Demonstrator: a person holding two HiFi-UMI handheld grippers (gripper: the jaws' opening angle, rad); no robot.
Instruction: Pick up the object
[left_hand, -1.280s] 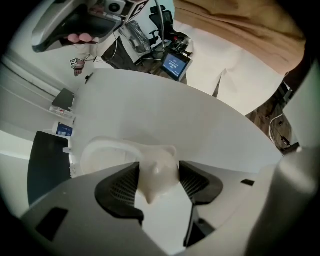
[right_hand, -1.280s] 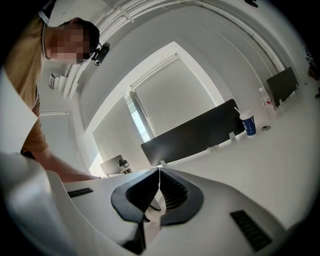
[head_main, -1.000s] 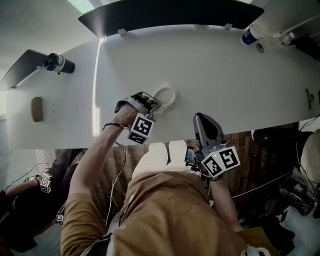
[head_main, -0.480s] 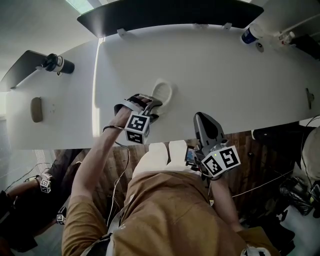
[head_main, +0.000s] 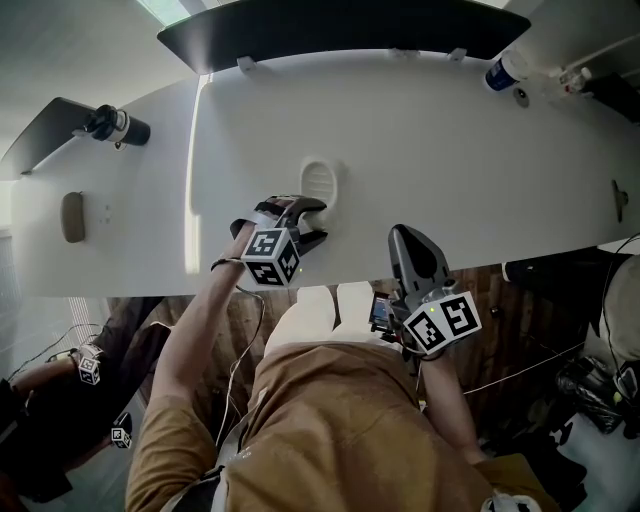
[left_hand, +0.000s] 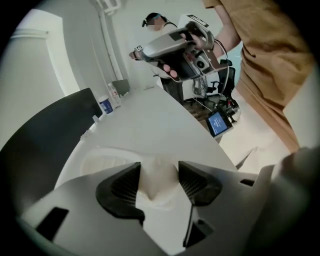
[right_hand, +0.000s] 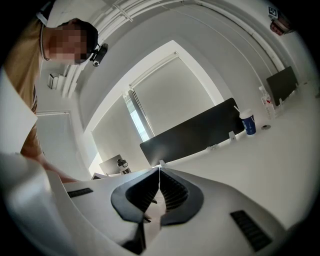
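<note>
A white oval dish-like object (head_main: 320, 184) with a ribbed face is over the white table (head_main: 450, 160), near its front edge. My left gripper (head_main: 309, 216) is shut on the object's near end. In the left gripper view the white object (left_hand: 159, 176) fills the gap between the two dark pads (left_hand: 123, 186), which press on it from both sides. My right gripper (head_main: 401, 238) hangs at the table's front edge, right of the object and apart from it. Its jaws (right_hand: 159, 172) meet with nothing between them.
A dark partition panel (head_main: 330, 30) runs along the table's far edge. A blue-labelled cup (head_main: 499, 71) stands at the back right and a black device (head_main: 113, 126) at the far left. A small lit screen (head_main: 380, 312) sits below the table edge.
My left gripper has rolled and lifted a little with the object in it. The object has turned from showing an open loop to showing a ribbed oval face. The right gripper has kept still.
</note>
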